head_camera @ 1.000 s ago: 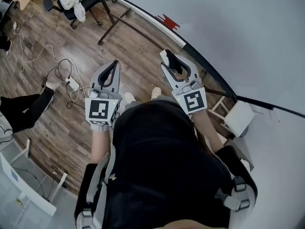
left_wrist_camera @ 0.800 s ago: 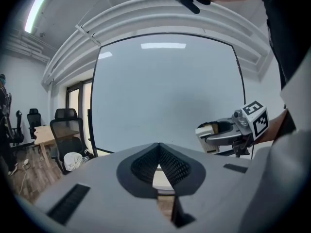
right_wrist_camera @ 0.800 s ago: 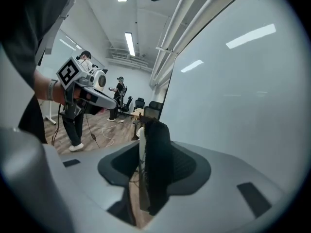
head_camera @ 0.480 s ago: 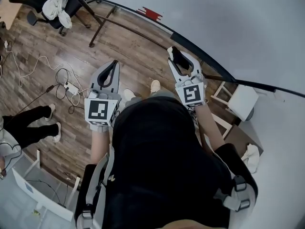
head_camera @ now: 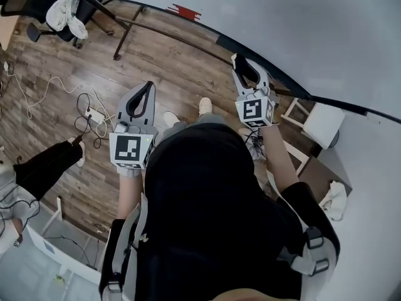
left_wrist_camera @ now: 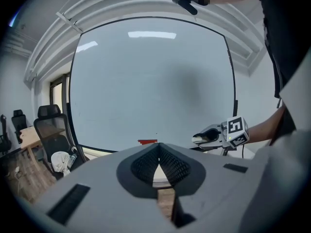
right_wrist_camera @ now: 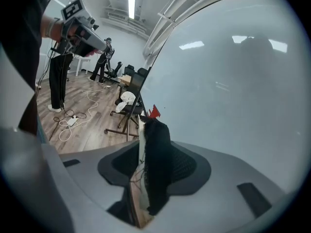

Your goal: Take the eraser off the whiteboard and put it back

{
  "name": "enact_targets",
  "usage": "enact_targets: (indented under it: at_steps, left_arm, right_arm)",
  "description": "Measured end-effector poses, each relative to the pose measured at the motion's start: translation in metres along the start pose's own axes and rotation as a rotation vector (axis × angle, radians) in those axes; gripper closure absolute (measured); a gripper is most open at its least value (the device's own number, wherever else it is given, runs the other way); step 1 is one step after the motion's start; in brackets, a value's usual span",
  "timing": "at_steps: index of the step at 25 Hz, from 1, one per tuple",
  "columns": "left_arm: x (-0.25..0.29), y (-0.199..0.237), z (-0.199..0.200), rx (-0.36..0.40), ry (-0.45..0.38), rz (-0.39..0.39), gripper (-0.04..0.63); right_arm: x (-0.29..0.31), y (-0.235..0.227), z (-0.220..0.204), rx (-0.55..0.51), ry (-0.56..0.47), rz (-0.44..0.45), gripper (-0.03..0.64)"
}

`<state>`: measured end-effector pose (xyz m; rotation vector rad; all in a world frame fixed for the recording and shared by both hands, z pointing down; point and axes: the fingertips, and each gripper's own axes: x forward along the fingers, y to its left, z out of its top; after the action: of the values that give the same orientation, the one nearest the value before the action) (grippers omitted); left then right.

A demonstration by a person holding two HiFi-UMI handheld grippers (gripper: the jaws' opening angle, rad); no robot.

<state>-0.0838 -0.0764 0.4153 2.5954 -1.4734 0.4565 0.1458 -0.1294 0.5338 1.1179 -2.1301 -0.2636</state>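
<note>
My right gripper (head_camera: pixel 243 62) is shut on the eraser (right_wrist_camera: pixel 156 154), a black felt pad with a pale backing that stands on edge between its jaws. It hangs in front of the lower edge of the whiteboard (head_camera: pixel 301 24), which fills the right of the right gripper view; I cannot tell whether the eraser touches the board. My left gripper (head_camera: pixel 148 86) is over the wooden floor to the left, tips together with nothing between them. In the left gripper view the right gripper (left_wrist_camera: pixel 210 136) shows at the right, before the board (left_wrist_camera: pixel 150 81).
A red mark (head_camera: pixel 183 10) sits low on the board. A black office chair with white cloth (head_camera: pixel 62 14) stands at the far left. A power strip with cables (head_camera: pixel 94 113) lies on the floor. A second person's leg (head_camera: pixel 50 162) is at the left, a white stool (head_camera: pixel 322 124) at the right.
My right gripper has moved with the eraser up and to the right in the picture, closer to the whiteboard's lower edge. The left gripper has shifted a little. The person at the left has stepped.
</note>
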Motion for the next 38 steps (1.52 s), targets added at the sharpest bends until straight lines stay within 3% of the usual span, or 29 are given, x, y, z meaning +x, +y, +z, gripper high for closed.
enact_targets:
  at_steps: [8,16,30,38]
  left_arm:
    - [0.005,-0.005,0.000,0.013,0.025,0.009,0.588]
    - [0.008,0.001,0.000,0.006,0.041,0.033,0.588]
    - [0.009,0.002,0.000,-0.019,0.091,0.050,0.588]
    - [0.012,0.005,-0.004,0.000,0.066,0.046,0.588]
  right_arm:
    - [0.024,-0.008,-0.050,-0.044,0.132,-0.036,0.436]
    - [0.049,-0.012,-0.074,-0.188,0.241,-0.052,0.434]
    - [0.067,-0.016,-0.090,-0.167,0.279,-0.015,0.430]
    - [0.076,-0.011,-0.097,-0.111,0.289,0.036,0.397]
